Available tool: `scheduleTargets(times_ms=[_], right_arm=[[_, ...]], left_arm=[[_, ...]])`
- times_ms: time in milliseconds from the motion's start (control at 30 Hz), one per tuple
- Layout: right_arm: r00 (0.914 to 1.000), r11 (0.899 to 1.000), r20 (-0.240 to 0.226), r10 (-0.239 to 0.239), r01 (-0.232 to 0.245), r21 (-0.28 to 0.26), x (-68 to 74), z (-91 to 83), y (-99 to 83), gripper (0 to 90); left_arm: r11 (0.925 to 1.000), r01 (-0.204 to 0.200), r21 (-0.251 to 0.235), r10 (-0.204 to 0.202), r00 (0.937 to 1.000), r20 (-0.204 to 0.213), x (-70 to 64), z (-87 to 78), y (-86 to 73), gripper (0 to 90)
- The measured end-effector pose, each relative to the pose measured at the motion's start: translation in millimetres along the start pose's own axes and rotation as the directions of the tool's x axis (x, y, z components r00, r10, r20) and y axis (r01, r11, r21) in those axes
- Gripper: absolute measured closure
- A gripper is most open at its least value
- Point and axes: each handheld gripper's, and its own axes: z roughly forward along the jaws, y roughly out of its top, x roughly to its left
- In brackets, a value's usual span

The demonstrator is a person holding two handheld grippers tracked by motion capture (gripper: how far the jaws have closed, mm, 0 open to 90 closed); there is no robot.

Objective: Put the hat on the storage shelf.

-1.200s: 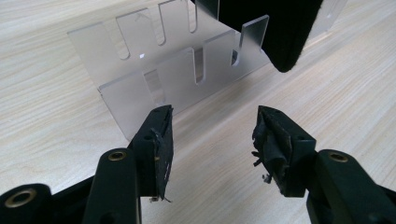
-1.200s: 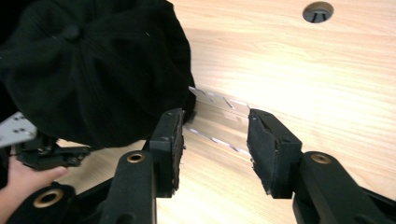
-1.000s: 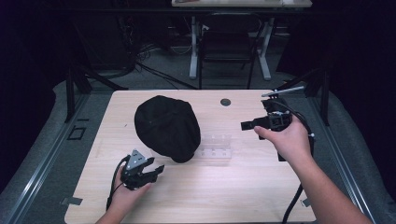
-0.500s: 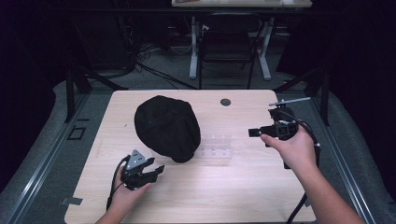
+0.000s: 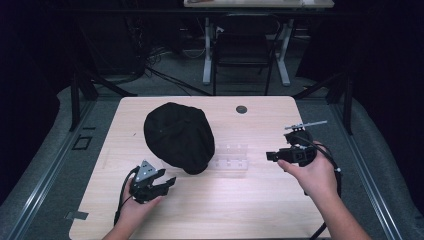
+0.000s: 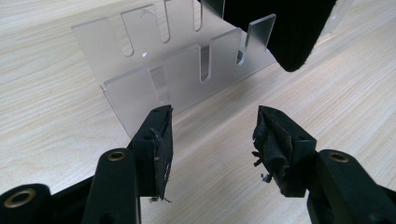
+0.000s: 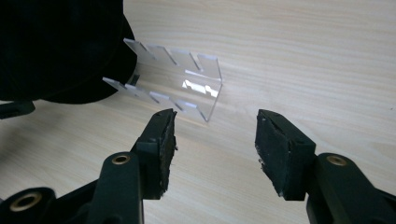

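Two grippers flank a black cap (image 5: 179,136) and a clear slotted rack (image 5: 231,158) at mid-frame in the high view, the left gripper (image 5: 165,182) at lower left, the right gripper (image 5: 272,155) at right, both empty.

Left gripper view: jaws stand apart, aimed at the rack (image 6: 175,70) in the upper centre, the cap's edge (image 6: 285,32) overhanging its upper right end.

Right gripper view: jaws gape toward the rack (image 7: 175,79), the cap (image 7: 60,46) filling the upper left. A sound approach likely means steadying the rack by one wall, clear of the fabric.
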Motion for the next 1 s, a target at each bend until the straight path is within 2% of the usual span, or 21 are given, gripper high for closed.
scheduleTargets(times_ms=[200, 267, 333, 600, 633, 733, 833, 900, 933, 967, 1000], right_arm=[[0.9990, 0.999, -0.032, 0.030, -0.029, 0.019, -2.8, 12.1, -15.4, 47.3], [0.9984, 0.999, -0.043, 0.038, -0.038, 0.011, -3.8, 16.5, -20.8, 47.3], [0.9983, 0.999, -0.041, 0.042, -0.042, 0.016, -3.8, 19.1, -23.9, 47.3], [0.9998, 0.999, -0.004, 0.020, -0.020, -0.039, -1.9, 34.3, -52.6, 47.3], [0.9998, 0.999, -0.004, 0.020, -0.020, -0.039, -1.9, 34.3, -52.6, 47.3], [0.9990, 0.997, -0.022, 0.039, -0.040, -0.064, -5.7, 42.3, -68.5, 47.3], [0.9992, 0.997, -0.014, 0.037, -0.038, -0.069, -7.4, 46.5, -74.8, 47.2], [0.9996, 0.997, 0.002, 0.029, -0.029, -0.078, -9.2, 50.5, -81.5, 47.2], [0.9996, 0.994, 0.017, 0.023, -0.021, -0.110, -11.5, 54.1, -88.3, 46.8], [0.9996, 0.994, 0.017, 0.023, -0.021, -0.110, -11.5, 54.1, -88.3, 46.8], [0.9997, 0.991, 0.025, 0.000, 0.003, -0.133, -13.4, 57.3, -94.2, 46.2]], left_arm=[[1.0000, -0.001, 0.000, 0.001, 1.0000, -0.001, 0.0, 0.2, -0.1, 46.9], [1.0000, -0.001, -0.001, 0.001, 1.0000, 0.000, 0.0, 0.1, -0.1, 46.9], [1.0000, -0.001, -0.001, 0.001, 1.0000, -0.001, 0.0, 0.1, -0.1, 46.9], [1.0000, -0.004, 0.000, 0.004, 1.0000, 0.001, -0.5, 0.2, -0.3, 46.9], [1.0000, -0.004, 0.000, 0.004, 1.0000, 0.001, -0.5, 0.2, -0.3, 46.9], [1.0000, -0.004, -0.001, 0.004, 1.0000, 0.000, -0.6, 0.2, -0.3, 46.9], [1.0000, -0.004, -0.001, 0.004, 1.0000, 0.000, -0.6, 0.3, -0.3, 46.9], [1.0000, -0.004, 0.000, 0.004, 1.0000, 0.000, -0.6, 0.5, -0.4, 46.9], [1.0000, -0.004, 0.002, 0.004, 1.0000, 0.000, -0.7, 0.8, -0.5, 46.9], [1.0000, -0.004, 0.002, 0.004, 1.0000, 0.000, -0.7, 0.8, -0.5, 46.9], [1.0000, -0.005, 0.002, 0.005, 1.0000, -0.001, -1.0, 0.9, -0.7, 46.9]])
